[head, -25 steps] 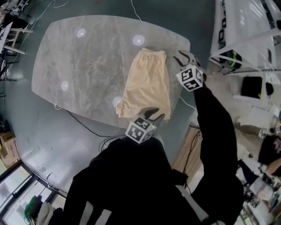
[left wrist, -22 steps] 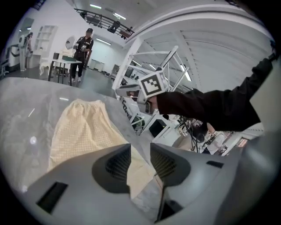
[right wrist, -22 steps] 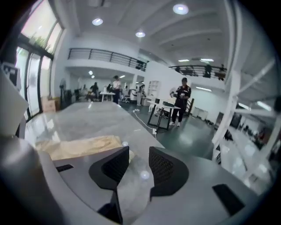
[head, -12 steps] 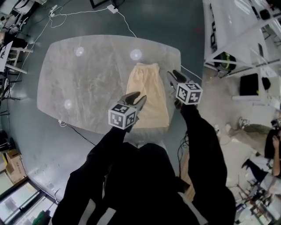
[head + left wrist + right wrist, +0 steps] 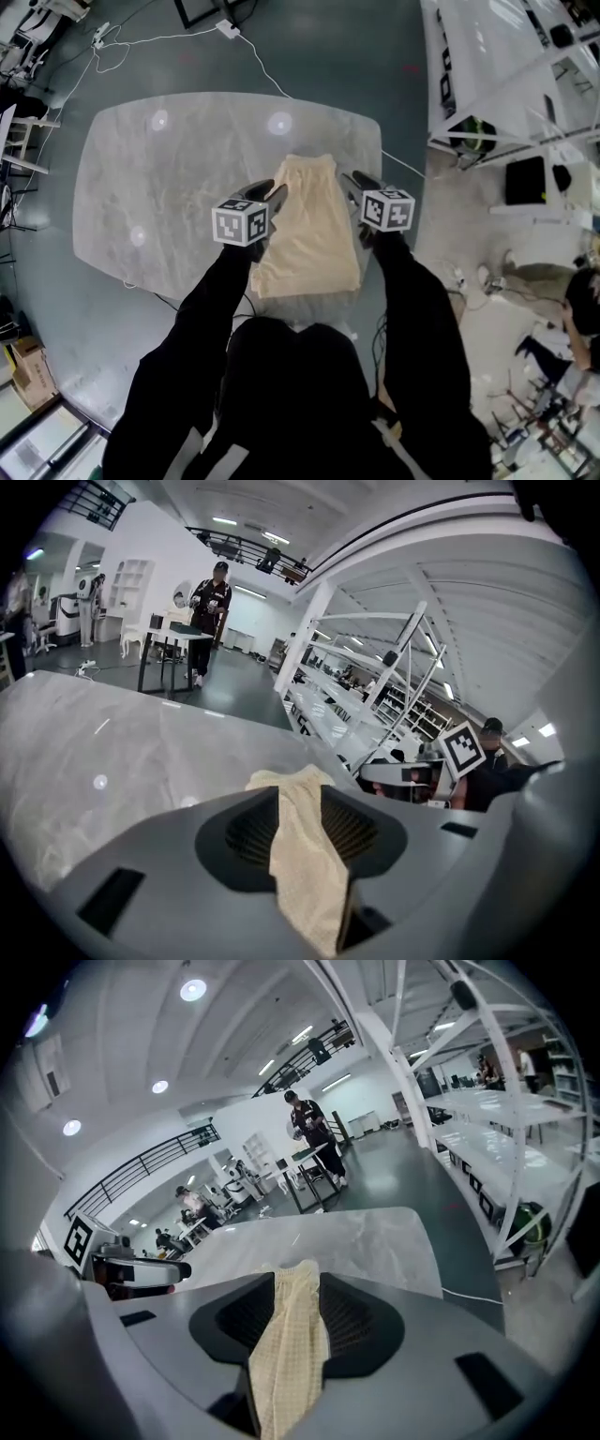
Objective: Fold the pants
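While carrying the fold over, move left gripper (image 5: 269,194) and right gripper (image 5: 353,183) as a pair: same height, same pace, same spacing. Read both as clamped tight on a pinch of beige cloth (confirmed in each gripper view: fabric bunched between the jaws, no gap). Find the pants (image 5: 305,234) spread on the marble table (image 5: 159,178), close to its near right edge, narrower end away, wider end toward the person, gripped at the left and right side edges. Treat this as a half-fold in hand, not landed yet (judgement only). Lift just enough to clear the layer below. Avoid pulling outward, which probably skews the edges. Avoid dragging the garment off the near edge. Lay edge on edge, then release only once flat.
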`<state>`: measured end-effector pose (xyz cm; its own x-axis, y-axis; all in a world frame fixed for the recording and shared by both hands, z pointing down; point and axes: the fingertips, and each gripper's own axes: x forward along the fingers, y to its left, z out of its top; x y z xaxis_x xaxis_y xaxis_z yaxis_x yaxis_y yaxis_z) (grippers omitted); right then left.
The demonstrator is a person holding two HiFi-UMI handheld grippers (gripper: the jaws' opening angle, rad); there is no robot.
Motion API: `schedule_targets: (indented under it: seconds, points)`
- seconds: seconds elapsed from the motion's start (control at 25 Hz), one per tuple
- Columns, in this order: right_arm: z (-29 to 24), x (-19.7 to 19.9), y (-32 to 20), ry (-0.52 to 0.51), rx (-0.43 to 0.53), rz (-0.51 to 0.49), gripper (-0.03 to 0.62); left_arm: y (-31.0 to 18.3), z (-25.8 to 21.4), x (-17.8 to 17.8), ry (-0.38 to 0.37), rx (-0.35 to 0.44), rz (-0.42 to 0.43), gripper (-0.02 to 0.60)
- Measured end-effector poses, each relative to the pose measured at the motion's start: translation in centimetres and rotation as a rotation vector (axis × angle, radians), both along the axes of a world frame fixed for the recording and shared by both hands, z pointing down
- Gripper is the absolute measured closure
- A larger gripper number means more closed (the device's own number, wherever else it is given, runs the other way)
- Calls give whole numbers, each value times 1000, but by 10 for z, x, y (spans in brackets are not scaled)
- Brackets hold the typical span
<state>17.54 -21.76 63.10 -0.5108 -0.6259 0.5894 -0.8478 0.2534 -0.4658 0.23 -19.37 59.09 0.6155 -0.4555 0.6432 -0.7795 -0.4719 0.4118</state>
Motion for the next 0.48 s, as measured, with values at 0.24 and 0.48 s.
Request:
schedule_targets:
  seconds: [0.24,0.48]
  points:
    - [33,-11,-13,-4,-94,-3,454,-31,39,-9,-10,-75,11,460]
    - [60,-22,-29,14,-163,-35,454,-56,62,-8,-25,-120,61,460]
